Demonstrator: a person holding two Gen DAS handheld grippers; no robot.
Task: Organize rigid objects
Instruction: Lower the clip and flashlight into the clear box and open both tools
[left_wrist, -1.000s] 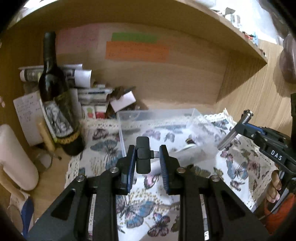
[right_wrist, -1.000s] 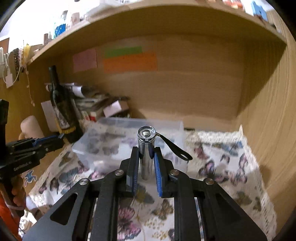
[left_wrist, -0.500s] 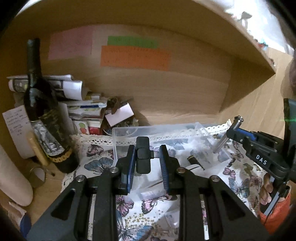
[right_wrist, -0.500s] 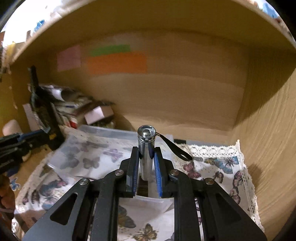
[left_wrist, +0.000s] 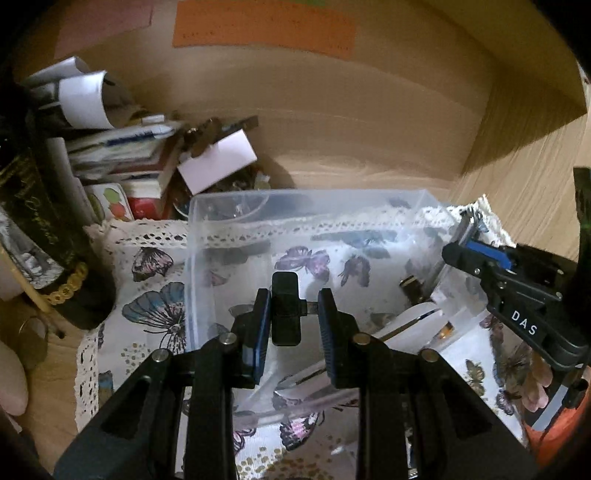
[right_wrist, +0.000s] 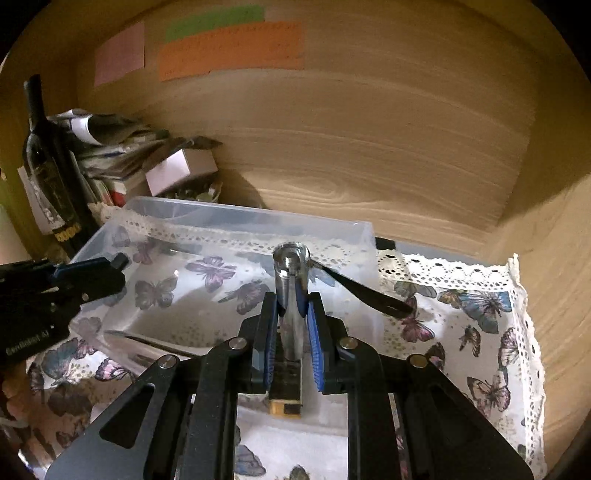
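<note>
A clear plastic box (left_wrist: 280, 199) stands on a butterfly-print cloth (left_wrist: 155, 314) inside a wooden shelf bay. My left gripper (left_wrist: 291, 314) is shut on a small black plug-like adapter (left_wrist: 285, 310) and holds it over the box. My right gripper (right_wrist: 292, 325) is shut on a silver flashlight (right_wrist: 291, 284) with a black wrist strap (right_wrist: 369, 291), held over the box's (right_wrist: 229, 212) right half. The right gripper also shows in the left wrist view (left_wrist: 476, 254). Several small items lie inside the box, among them a dark block with a yellow end (right_wrist: 286, 402).
A dark wine bottle (right_wrist: 48, 170) stands at the left. Stacked papers and small boxes (left_wrist: 125, 147) lie behind it. A white box (right_wrist: 181, 170) sits at the back. The wooden back wall (right_wrist: 369, 147) and right side wall (right_wrist: 554, 295) close the bay.
Both grippers moved forward and down over the clear box, carrying the adapter and the flashlight. The box and back wall look much closer.
</note>
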